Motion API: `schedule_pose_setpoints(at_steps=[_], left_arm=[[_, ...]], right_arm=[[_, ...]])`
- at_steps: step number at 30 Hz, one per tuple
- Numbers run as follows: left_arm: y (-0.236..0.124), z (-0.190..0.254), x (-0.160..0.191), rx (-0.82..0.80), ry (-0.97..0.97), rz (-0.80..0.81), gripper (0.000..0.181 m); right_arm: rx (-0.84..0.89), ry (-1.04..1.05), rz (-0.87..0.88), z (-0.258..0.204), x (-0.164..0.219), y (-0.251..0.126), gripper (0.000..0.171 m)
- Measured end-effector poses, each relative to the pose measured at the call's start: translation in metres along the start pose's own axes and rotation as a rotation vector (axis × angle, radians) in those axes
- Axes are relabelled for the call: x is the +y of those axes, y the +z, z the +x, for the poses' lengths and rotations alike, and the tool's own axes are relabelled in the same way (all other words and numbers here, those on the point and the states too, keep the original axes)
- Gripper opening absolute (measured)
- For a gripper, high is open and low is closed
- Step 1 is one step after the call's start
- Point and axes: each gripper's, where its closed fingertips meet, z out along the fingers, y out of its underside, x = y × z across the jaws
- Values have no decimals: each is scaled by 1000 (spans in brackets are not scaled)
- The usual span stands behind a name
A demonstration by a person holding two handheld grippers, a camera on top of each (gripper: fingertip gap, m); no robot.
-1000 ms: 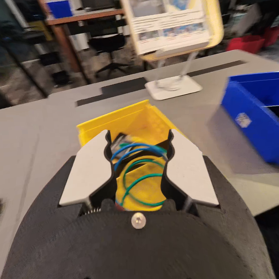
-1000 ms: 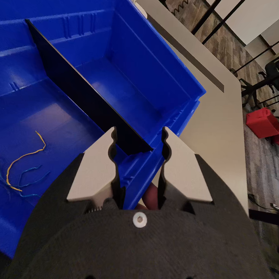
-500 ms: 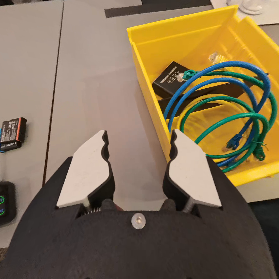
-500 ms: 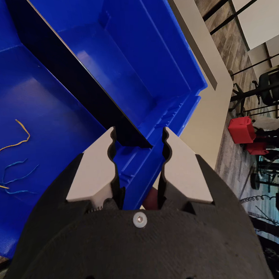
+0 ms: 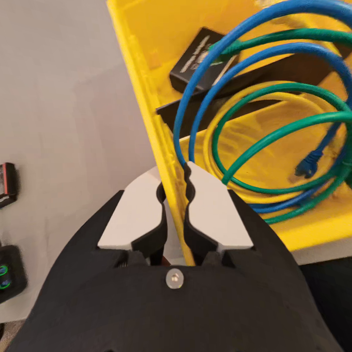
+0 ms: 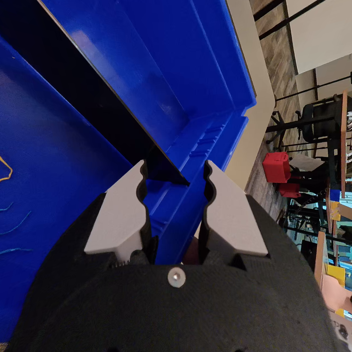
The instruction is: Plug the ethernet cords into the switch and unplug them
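A yellow bin [image 5: 137, 57] holds a small black switch box [image 5: 192, 64], a black divider [image 5: 285, 70] and coiled blue [image 5: 190, 106], green [image 5: 266, 133] and yellow [image 5: 209, 137] ethernet cords. My left gripper [image 5: 172, 167] is shut on the bin's left wall, one finger outside and one inside by the cords. My right gripper [image 6: 175, 163] is shut on the front wall of a blue bin [image 6: 171, 57], next to its black divider [image 6: 85, 85]. No cord is plugged into the switch.
The grey table [image 5: 57, 95] carries small black devices [image 5: 7, 179] at its left edge. Loose orange and blue threads [image 6: 7, 171] lie in the blue bin. Beyond the table edge are red bins [image 6: 276, 167] and an office chair [image 6: 314, 122].
My left gripper swung down beside the yellow bin, moved onto its left wall and closed on it. The right gripper kept its hold on the blue bin while the view rotated.
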Motion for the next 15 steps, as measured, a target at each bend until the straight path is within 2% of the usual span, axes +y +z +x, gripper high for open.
schedule_pose_setpoints(at_steps=[3, 8, 15], left_arm=[[-1, -7, 3, 95, -94, 12, 7], [-7, -25, 13, 38, -105, 1, 7], [-12, -46, 24, 103, -111, 4, 7]], right_arm=[[-2, -26, 7, 6, 7, 2, 57], [-27, -57, 25, 15, 20, 5, 56], [-27, -27, -5, 31, 43, 8, 59]])
